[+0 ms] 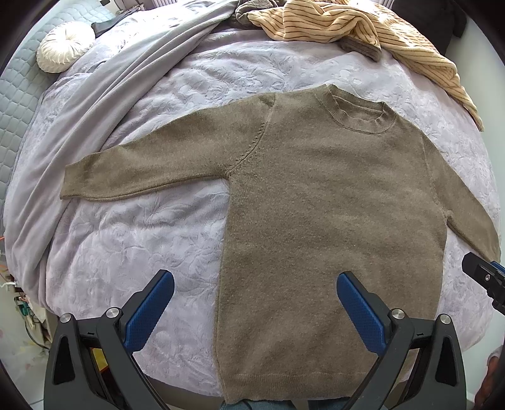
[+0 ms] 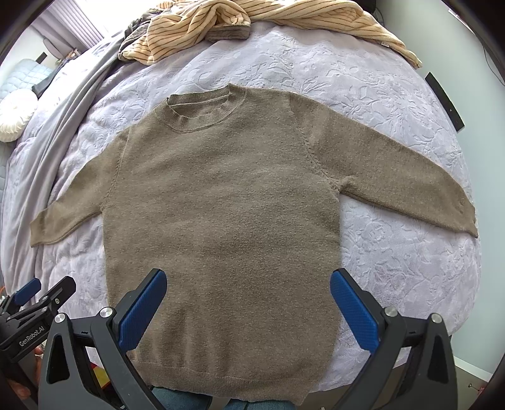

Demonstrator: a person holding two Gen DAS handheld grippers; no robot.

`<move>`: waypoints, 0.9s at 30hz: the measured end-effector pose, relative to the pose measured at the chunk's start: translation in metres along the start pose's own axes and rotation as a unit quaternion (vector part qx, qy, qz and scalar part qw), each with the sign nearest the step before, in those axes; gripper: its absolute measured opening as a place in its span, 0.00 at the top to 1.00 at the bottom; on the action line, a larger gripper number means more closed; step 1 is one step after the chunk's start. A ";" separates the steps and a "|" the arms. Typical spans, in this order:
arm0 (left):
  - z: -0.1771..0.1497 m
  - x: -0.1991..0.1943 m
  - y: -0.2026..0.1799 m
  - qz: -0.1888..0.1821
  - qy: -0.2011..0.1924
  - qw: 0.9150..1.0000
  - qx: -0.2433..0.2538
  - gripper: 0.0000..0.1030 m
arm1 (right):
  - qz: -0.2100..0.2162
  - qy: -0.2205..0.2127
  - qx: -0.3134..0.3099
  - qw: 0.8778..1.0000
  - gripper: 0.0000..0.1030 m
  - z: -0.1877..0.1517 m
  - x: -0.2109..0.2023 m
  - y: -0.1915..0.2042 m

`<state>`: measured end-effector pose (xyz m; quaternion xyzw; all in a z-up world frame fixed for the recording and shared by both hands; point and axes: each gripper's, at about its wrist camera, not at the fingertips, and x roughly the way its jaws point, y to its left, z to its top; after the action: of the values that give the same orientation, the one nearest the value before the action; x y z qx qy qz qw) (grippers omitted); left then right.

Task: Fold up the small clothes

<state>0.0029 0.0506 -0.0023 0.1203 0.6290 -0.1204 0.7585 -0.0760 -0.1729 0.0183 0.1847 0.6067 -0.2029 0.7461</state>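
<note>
Left claw point(image 1: 255, 291): jaws spread wide, blue pads point(image 1: 148, 310) holding nothing and touching nothing. It hangs above the lower left part of the brown sweater point(image 1: 315, 220); one pad sits over the bedspread, the other over the knit body.

Right claw point(image 2: 249, 288): also spread wide, gripping nothing, pads point(image 2: 353, 310) clear of the cloth. It hangs over the lower body of the sweater, the left pad over the knit and the right pad over its side edge. Its black tip shows at the right edge of the left wrist view, near the sweater's sleeve on that side.

Sweater: lies flat, front up, on the lilac embossed bedspread point(image 1: 157, 236). Ribbed collar point(image 2: 202, 110) points away from the claws; hem point(image 2: 233, 378) lies at the near edge of the bed, just below both claws. Both sleeves spread out sideways and slightly down, cuffs flat on the bedspread. Sleeve on the right side point(image 2: 394, 183) ends close to the bed's right edge.

Open room: bare bedspread lies beside the body under each sleeve, and between collar and the far clutter.

Far edge: a cream striped garment point(image 1: 363, 28) lies crumpled, well apart from the collar. A grey blanket point(image 1: 110, 104) runs in folds along the left side, near the left cuff. A round white cushion point(image 1: 64, 47) sits at the far left corner.
</note>
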 end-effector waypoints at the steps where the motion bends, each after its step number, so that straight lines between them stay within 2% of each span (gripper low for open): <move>1: -0.002 0.001 0.001 0.000 0.001 1.000 0.000 0.00 | -0.001 0.000 -0.001 1.000 0.00 0.000 0.000 0.001; 27: 0.007 0.050 0.028 -0.001 0.033 0.999 -0.001 0.00 | -0.012 0.036 -0.016 0.999 0.00 0.002 0.042 0.025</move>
<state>0.0274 0.0732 -0.0497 0.1226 0.6543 -0.1163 0.7372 -0.0534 -0.1558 -0.0220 0.1728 0.6386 -0.1956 0.7239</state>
